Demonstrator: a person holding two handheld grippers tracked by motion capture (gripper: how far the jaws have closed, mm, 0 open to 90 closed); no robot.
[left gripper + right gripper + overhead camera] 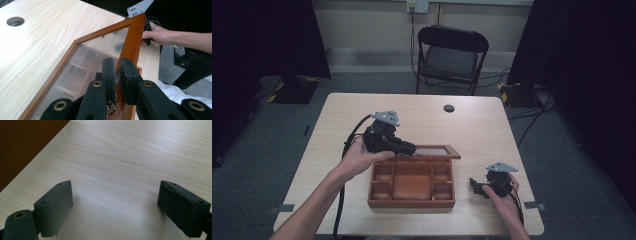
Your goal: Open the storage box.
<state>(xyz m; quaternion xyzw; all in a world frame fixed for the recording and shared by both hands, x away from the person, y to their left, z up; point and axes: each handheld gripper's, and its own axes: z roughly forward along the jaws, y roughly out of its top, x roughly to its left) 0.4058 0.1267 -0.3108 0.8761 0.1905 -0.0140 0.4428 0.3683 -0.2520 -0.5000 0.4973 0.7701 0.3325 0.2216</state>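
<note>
The left gripper (pixel 115 75) pinches the latch of the lid (pixel 131 42), a glass pane in a glossy brown wood frame, raised with its long axis across the table. The box (pixel 411 184) is rectangular with small compartments, at the table's (pixel 347 115) 6 o'clock. The right gripper (pixel 115 205) stands released at 4 o'clock.

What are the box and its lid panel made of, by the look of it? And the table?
Box: likely wood, glossy red-brown varnish, faint grain. Lid, which the left gripper clamps by its frame: same wood around a clear pane, glass or acrylic; compartments show through. Table: pale wood-grain top, probably matte laminate.
</note>
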